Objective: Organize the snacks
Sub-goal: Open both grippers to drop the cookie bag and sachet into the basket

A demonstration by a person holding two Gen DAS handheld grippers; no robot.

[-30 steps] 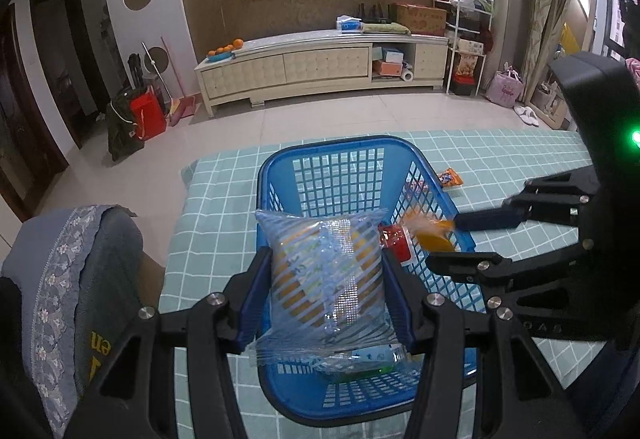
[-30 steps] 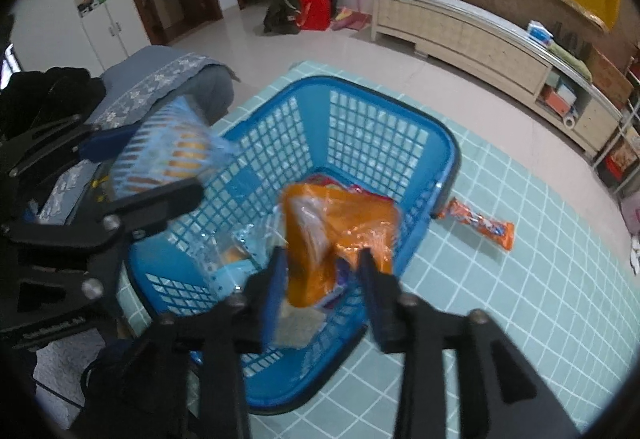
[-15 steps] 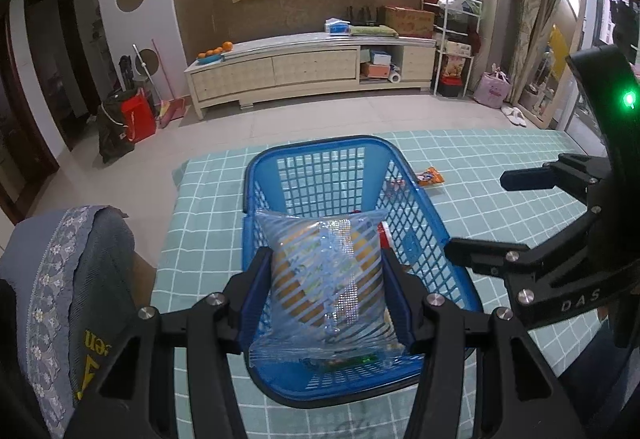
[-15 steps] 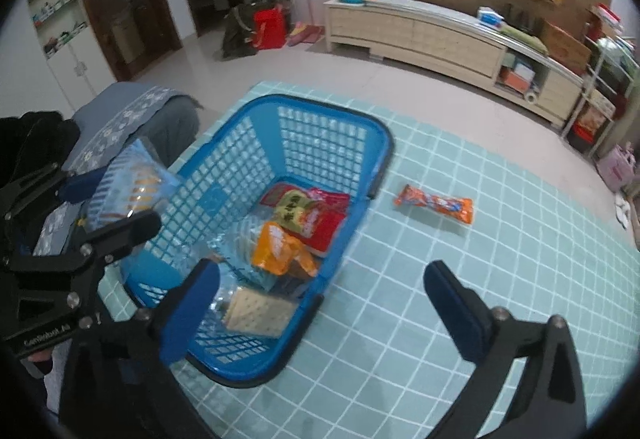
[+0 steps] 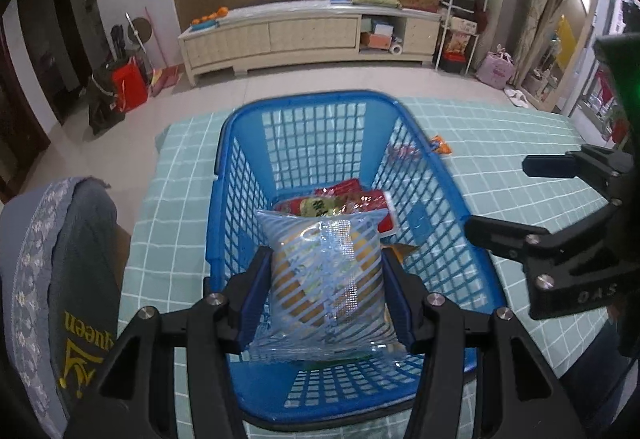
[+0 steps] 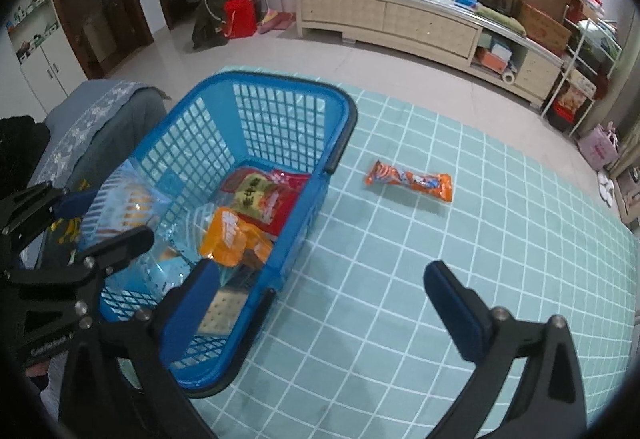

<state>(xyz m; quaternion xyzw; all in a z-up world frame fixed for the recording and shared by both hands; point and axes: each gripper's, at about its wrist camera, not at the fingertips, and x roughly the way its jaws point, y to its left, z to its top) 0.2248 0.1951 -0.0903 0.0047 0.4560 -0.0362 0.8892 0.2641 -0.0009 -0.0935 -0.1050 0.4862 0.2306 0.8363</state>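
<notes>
My left gripper (image 5: 325, 283) is shut on a clear blue-striped snack bag (image 5: 325, 279) and holds it over the near end of the blue basket (image 5: 304, 107). The basket (image 6: 340, 119) stands on the teal checked cloth and holds a red and green packet (image 6: 260, 195), an orange packet (image 6: 232, 235) and a cracker pack (image 6: 218, 313). My right gripper (image 6: 320, 297) is open and empty, to the right of the basket above the cloth. An orange snack bar (image 6: 410, 181) lies on the cloth right of the basket. In the left wrist view the snack bar (image 5: 440, 145) shows behind the basket wall.
A grey cushioned chair (image 5: 48, 279) stands left of the table. The teal cloth (image 6: 480, 239) stretches to the right. A long cream cabinet (image 5: 304, 35) and shelves line the far wall across the tiled floor.
My right gripper let go of the orange packet into the basket, opened wide and moved right, off the basket. My left gripper kept hold of the striped bag over the basket.
</notes>
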